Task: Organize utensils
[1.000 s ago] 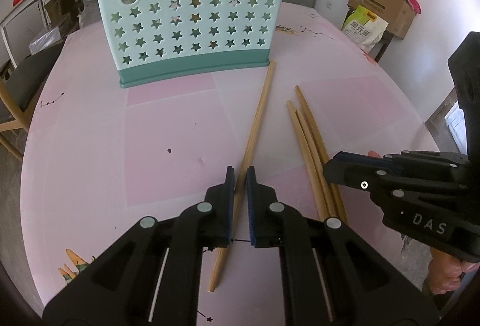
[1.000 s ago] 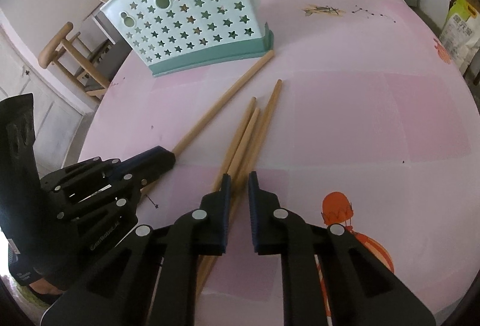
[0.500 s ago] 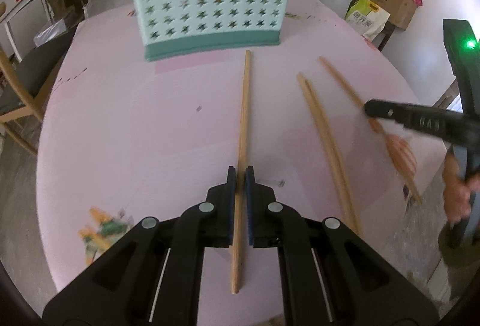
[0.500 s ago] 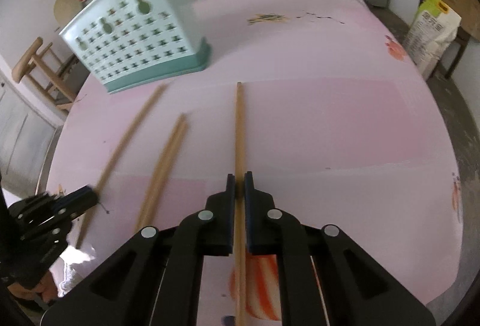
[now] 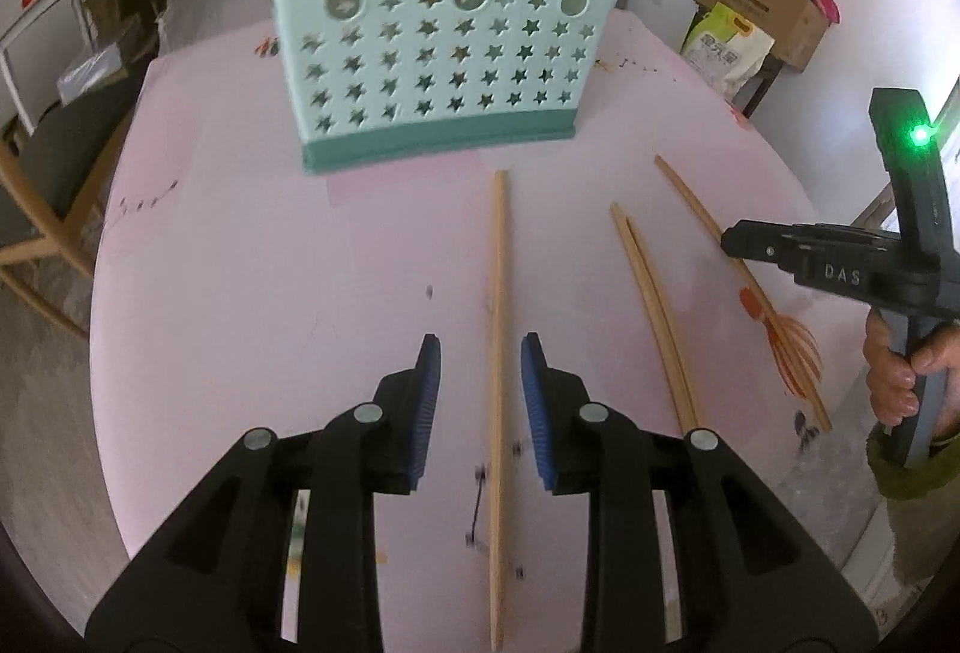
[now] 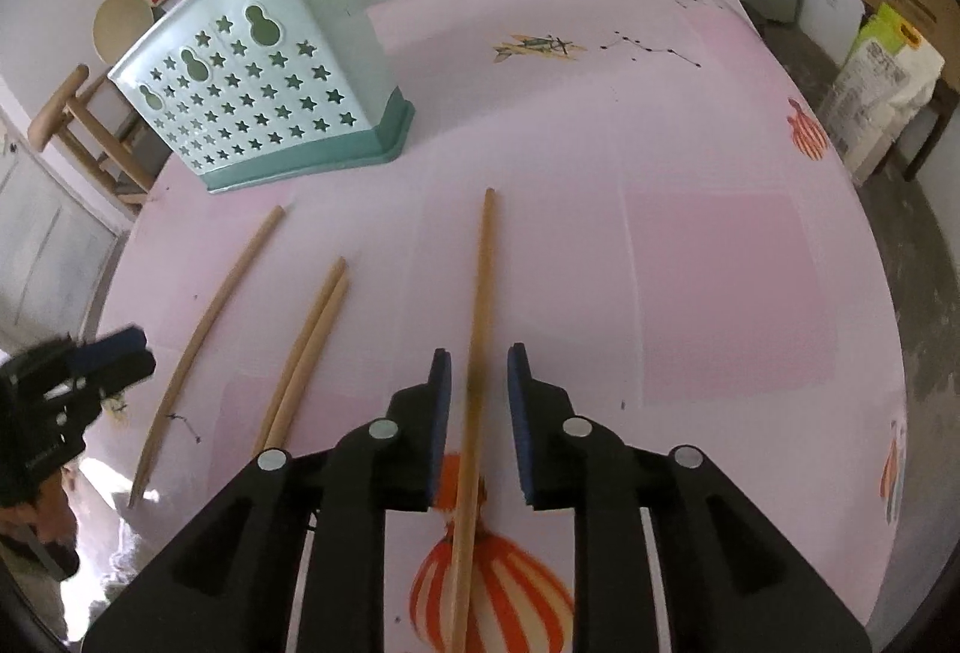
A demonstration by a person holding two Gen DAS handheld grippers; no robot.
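I have just been opening both sets of fingers, and each now stands a little apart with a chopstick lying loose between the pads, touched by neither side. Under my left gripper (image 5: 480,401) the left chopstick (image 5: 497,353) lies flat on the pink worktop (image 5: 240,293), its long axis running from 6 to 12 o'clock in that view, far end pointing at the base of the teal holder (image 5: 444,53) and stopping short of it. Under my right gripper (image 6: 479,401) the right chopstick (image 6: 477,323) also lies flat, running 6 to 12 o'clock and tilting slightly, its far end aimed at bare worktop just right of the holder. A pair of chopsticks (image 6: 306,347) lies side by side between those two. I judge this a release step: the sticks have been spread out singly, none yet in the holder. Next I would need to close on one stick, lift it, tip it upright and lower it through the holder's open top.
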